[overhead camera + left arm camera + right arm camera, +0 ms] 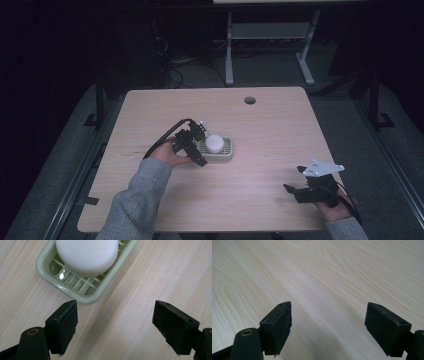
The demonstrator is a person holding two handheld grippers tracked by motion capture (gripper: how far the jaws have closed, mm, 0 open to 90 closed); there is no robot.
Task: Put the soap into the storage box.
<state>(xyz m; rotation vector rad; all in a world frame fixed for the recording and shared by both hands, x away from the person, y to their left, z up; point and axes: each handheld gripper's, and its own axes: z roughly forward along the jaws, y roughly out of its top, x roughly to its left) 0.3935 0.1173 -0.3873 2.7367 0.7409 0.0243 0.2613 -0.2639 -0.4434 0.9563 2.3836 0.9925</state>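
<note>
Leftmost, high view: grey sleeve point(135, 200) rising from the bottom edge left of centre; left hand point(167, 154) at its end, holding the left gripper point(199, 145) with a black cable looping above it; jaws set wide apart, one at each near corner of the dish's left end, holding nothing.

Centre, high view: table point(260, 150), pale wood, with a round hole point(249, 100) near its far edge; dish point(223, 154), light green, slatted, lying flat just left of the table's middle; soap point(214, 143), white, rounded, resting in the dish's left half.

Right, high view: right gripper point(295, 191) near the table's lower right corner, well apart from the dish; grey plate point(320, 168) on top; right hand point(332, 210) behind it at the bottom edge.

Left gripper view: dish point(85, 296) in the upper left of the frame, its rounded corner just above the left pad point(67, 327); soap point(87, 255) on the slats at the top edge; bare wood between the pads, the gap wide.

Right gripper view: pads point(279, 327) wide apart over bare table point(324, 277), gripping nothing.
</note>
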